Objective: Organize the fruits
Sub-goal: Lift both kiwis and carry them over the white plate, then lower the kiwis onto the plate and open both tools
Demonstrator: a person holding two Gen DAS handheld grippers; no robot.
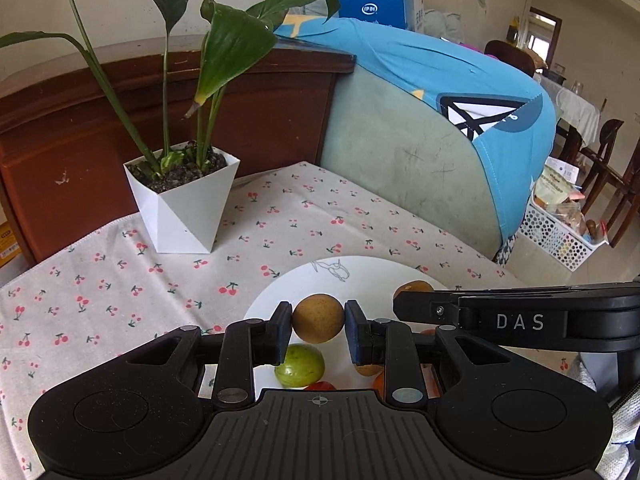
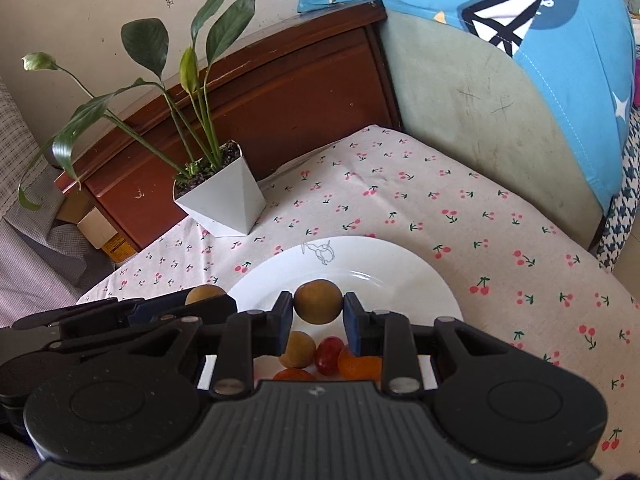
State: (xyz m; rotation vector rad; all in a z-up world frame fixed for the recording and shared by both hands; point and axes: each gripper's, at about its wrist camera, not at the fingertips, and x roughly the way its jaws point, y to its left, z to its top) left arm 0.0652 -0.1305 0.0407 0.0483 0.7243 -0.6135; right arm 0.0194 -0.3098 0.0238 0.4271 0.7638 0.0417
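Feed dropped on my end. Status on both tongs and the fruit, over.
Left tongs shut on a brown fruit. Right tongs shut on a second brown fruit. Both over the white plate, more fruit lying below. Nothing in the way.

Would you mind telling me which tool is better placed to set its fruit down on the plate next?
Probably neither: left tool and right tool each grip a brown fruit above the white plate, over similar bare space.

Each claw, left and right, is held closed on a round brown fruit, side by side above the plate.
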